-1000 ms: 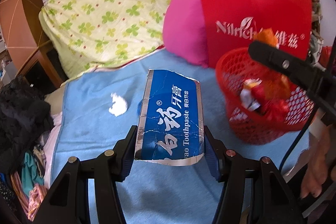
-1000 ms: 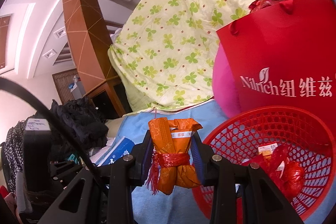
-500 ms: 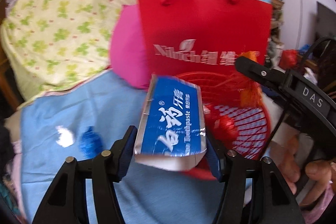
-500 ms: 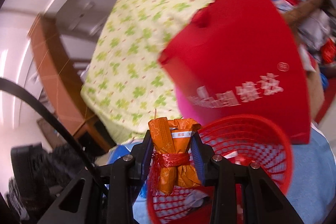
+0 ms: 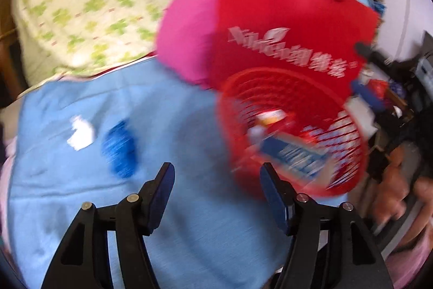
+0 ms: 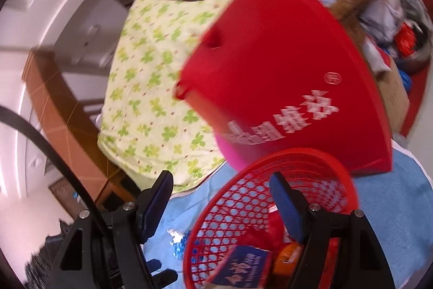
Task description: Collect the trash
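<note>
Flanking red basket (image 5: 349,180), red bag (image 5: 292,26), white scrap (image 5: 81,133), blue wrapper (image 5: 119,151)

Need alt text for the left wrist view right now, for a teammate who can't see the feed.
Empty left tongs hang open over a light blue cloth, with a blurred blue toothpaste box in the red mesh basket just ahead. A white scrap and a blue wrapper lie on the cloth; a red bag stands behind the basket.

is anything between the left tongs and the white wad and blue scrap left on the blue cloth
Nothing visible. The left tongs stand open and empty over bare blue cloth. The blue scrap and the white wad lie ahead to their left; the red basket sits off to the right.
</note>
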`<state>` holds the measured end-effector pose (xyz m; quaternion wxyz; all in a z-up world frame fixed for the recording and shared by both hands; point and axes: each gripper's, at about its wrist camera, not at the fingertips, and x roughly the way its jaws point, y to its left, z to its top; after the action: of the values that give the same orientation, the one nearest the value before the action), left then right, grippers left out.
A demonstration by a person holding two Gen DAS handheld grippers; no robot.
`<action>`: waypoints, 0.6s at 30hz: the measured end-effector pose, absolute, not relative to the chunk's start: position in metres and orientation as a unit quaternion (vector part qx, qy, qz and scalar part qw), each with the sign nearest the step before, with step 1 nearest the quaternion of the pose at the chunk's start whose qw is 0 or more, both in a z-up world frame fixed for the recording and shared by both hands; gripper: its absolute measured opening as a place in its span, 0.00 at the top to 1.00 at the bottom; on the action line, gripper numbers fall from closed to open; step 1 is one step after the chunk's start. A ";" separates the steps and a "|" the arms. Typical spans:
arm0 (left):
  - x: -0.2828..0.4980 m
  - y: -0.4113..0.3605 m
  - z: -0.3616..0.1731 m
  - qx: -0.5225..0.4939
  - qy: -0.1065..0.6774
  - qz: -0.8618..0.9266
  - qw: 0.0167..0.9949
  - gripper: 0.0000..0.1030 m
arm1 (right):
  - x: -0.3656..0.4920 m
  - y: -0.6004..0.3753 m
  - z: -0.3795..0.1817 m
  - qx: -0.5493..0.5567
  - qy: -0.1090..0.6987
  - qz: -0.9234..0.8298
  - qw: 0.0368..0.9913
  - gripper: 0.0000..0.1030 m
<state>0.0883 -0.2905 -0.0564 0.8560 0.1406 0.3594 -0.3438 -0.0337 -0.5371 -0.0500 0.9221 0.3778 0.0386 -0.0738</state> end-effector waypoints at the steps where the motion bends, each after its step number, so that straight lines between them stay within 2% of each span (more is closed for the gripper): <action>1: 0.091 -0.275 -0.060 0.142 0.361 -0.327 0.862 0.36 | -0.030 -0.528 -0.046 0.362 0.037 -0.064 0.929 0.25; 10: 0.124 -0.150 -0.098 0.142 0.390 -0.155 0.896 0.36 | 0.003 -0.422 -0.024 0.208 0.041 0.057 0.976 0.25; 14: 0.136 -0.117 -0.112 0.125 0.404 -0.110 0.900 0.36 | 0.028 -0.368 -0.032 0.148 0.085 0.107 0.979 0.25; 18: 0.145 -0.094 -0.129 0.102 0.421 -0.089 0.897 0.36 | 0.063 -0.325 -0.054 0.110 0.168 0.129 0.971 0.25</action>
<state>0.1448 -0.0943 -0.1295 0.8967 0.1024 0.4212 -0.0894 0.0625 -0.3249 -0.0539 0.9712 0.1099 0.1675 0.1287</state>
